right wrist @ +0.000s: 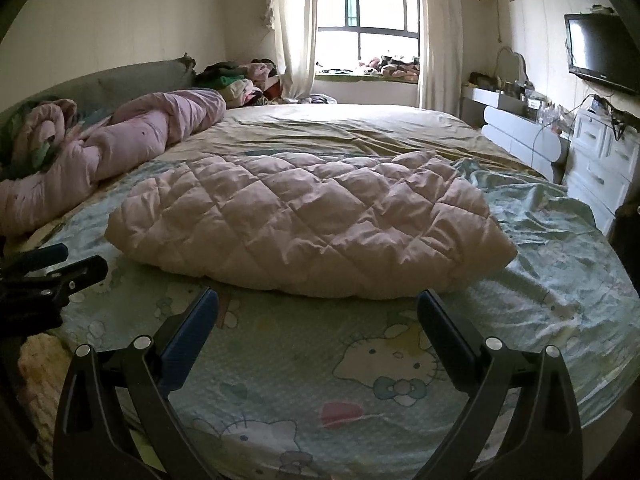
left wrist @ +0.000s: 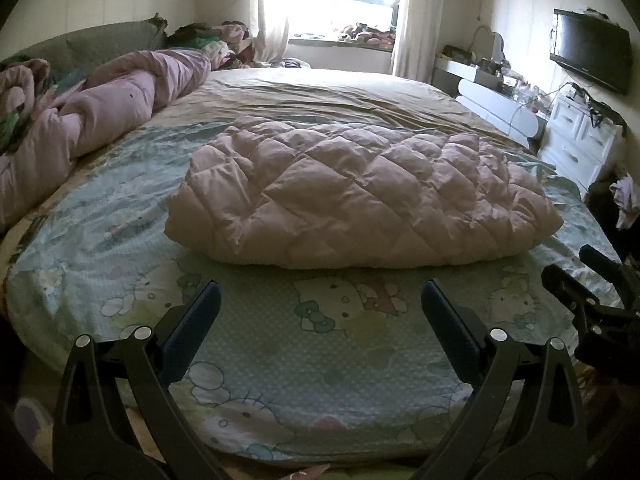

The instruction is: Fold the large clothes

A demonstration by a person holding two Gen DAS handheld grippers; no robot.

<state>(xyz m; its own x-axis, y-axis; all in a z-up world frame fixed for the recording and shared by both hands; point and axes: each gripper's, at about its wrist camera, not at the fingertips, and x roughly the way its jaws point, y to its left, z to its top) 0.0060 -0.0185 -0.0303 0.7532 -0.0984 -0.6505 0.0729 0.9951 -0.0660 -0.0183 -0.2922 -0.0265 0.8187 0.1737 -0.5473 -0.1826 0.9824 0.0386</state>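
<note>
Quilted pink garment (left wrist: 360, 196) lies folded on the bed sheet (left wrist: 256, 344), long axis left-right, straight ahead of both grippers. Left gripper (left wrist: 320, 312) and right gripper (right wrist: 318, 320) hang w/ fingers spread wide, empty. Right looks marginally nearer, though fisheye makes that uncertain.

A pale pink quilted coat (left wrist: 360, 196) lies folded into a thick, puffy bundle on a bed, its diamond-stitched panels facing up. The bundle sits crosswise near the foot of the bed, its rounded folded edge toward the cameras, resting flat on a light blue cartoon-cat sheet (left wrist: 280, 344). Nothing touches it; its surface is softly creased.
</note>
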